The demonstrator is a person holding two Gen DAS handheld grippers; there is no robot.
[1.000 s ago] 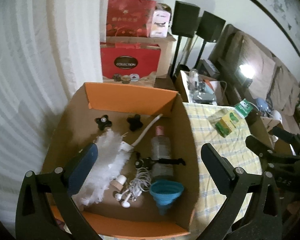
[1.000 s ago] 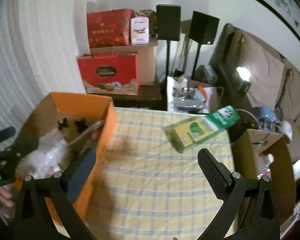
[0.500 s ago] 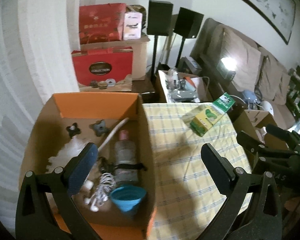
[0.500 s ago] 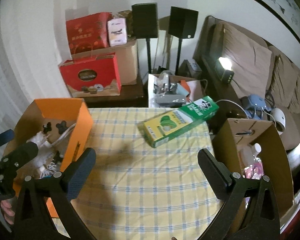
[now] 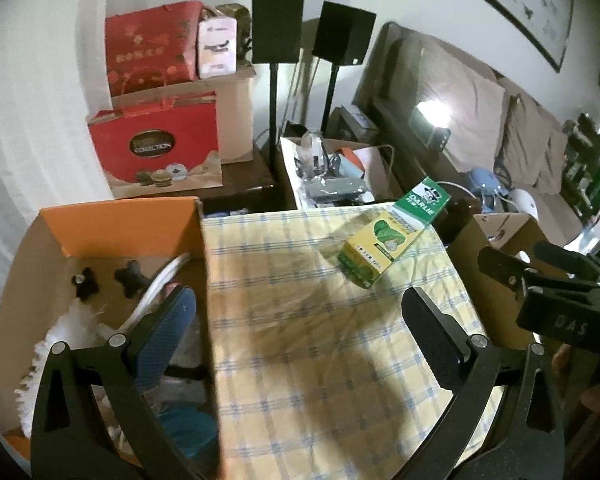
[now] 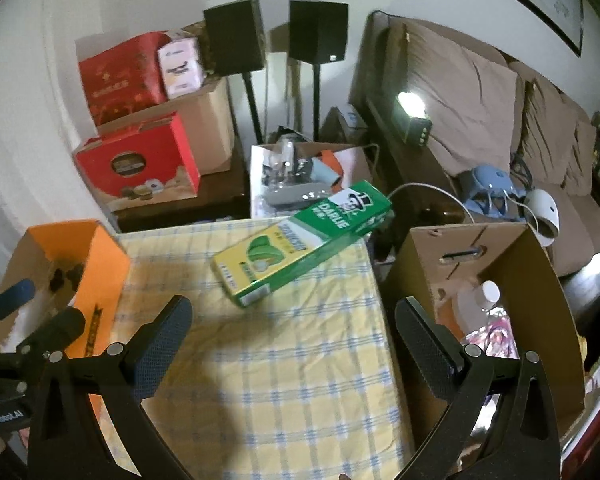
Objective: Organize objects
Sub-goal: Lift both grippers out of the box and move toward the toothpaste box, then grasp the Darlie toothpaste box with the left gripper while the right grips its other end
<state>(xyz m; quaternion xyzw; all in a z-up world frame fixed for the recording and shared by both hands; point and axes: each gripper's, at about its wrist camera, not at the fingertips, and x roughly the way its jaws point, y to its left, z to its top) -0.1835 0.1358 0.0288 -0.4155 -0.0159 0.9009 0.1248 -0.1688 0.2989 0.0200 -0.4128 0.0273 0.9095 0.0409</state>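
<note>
A green and yellow Darlie toothpaste box (image 5: 392, 232) lies on the yellow checked tablecloth (image 5: 300, 320), near its far right corner; it also shows in the right wrist view (image 6: 300, 240). My left gripper (image 5: 300, 320) is open and empty, above the cloth beside the orange box (image 5: 120, 220). That box holds a white feather duster (image 5: 68, 332), two black knobs (image 5: 130, 276) and a blue funnel (image 5: 188, 432). My right gripper (image 6: 294, 328) is open and empty, above the cloth short of the toothpaste box.
A brown cardboard box (image 6: 500, 256) with a bottle (image 6: 488, 292) in it stands right of the table. Behind the table are red gift boxes (image 5: 156, 152), two black speakers (image 5: 278, 28), a cluttered white bin (image 5: 328, 176) and a sofa (image 6: 480, 120).
Both grippers have swung right, away from the orange box and toward the toothpaste box. The left view now sits over the tablecloth instead of the box's inside. Both stay open.
</note>
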